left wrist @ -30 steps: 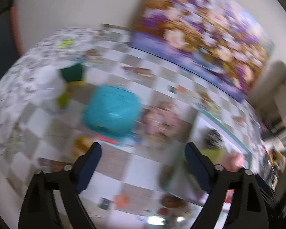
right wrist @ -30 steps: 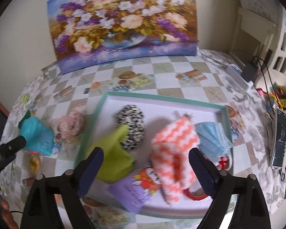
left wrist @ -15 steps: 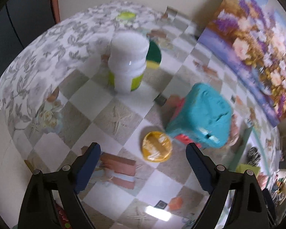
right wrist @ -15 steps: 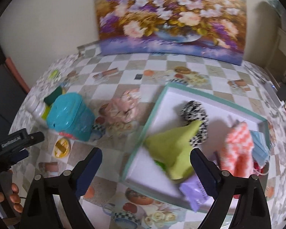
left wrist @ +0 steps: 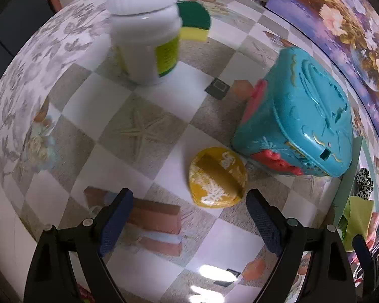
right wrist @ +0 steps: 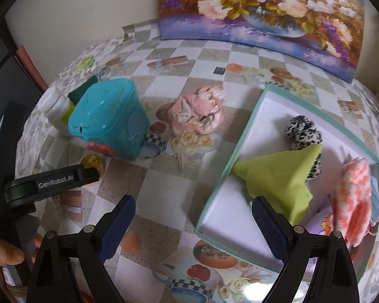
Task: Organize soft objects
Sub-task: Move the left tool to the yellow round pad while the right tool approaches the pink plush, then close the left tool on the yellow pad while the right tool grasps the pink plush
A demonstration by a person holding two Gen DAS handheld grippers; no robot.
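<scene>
The left hand-held gripper (left wrist: 189, 217) hangs over the checkered surface (left wrist: 144, 131), jaws spread wide and empty, with a yellow disc (left wrist: 217, 178) just beyond them at 12 o'clock. A teal box (left wrist: 300, 118) sits at 2 o'clock of the disc and a white jar (left wrist: 145, 32) at 11. The right hand-held gripper (right wrist: 193, 223) is likewise wide open, holding nothing. A pink cloth (right wrist: 198, 111) lies on the surface at 9 o'clock of the white tray (right wrist: 230, 217), which holds a green cloth (right wrist: 278, 176), a spotted scrunchie (right wrist: 303, 132) and an orange fuzzy cloth (right wrist: 353, 197).

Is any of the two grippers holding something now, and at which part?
Nothing is held. The left gripper and the right gripper both stand open and empty above the table.
</scene>
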